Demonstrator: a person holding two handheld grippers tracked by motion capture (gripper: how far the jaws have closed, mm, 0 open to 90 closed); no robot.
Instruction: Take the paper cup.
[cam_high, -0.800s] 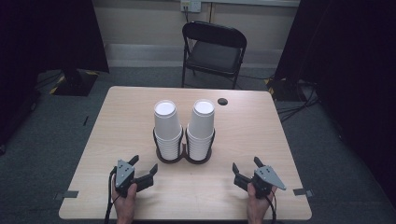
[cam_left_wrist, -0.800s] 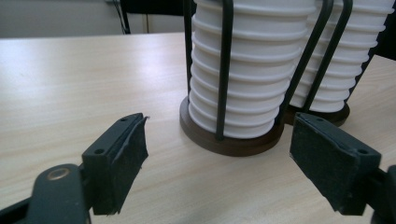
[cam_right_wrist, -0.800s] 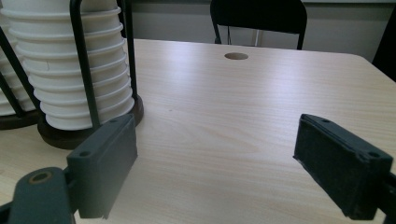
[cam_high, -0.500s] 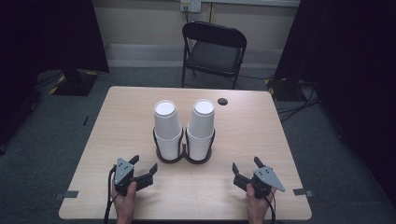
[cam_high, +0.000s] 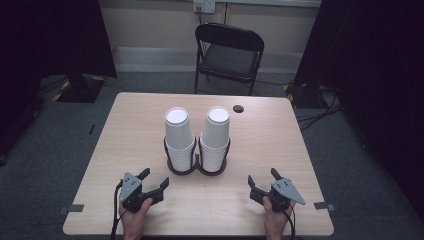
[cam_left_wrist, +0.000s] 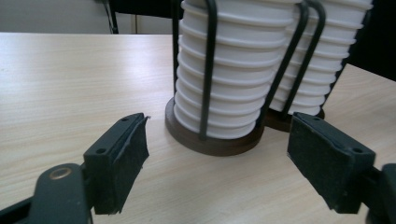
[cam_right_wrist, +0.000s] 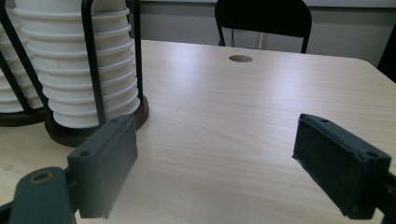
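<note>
Both grippers, left (cam_high: 156, 186) and right (cam_high: 261, 184), rest on the table (cam_high: 300, 150) with jaws apart, empty, facing racked cups (cam_high: 197, 135) for pickup.

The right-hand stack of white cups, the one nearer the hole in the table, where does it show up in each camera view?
High view: right-hand cup stack stands mid-table, right of its twin.
Left gripper view: at upper right, behind the nearer stack.
Right gripper view: at upper left, the nearer stack.
Shared landmark: the black wire holder around both stacks.
</note>
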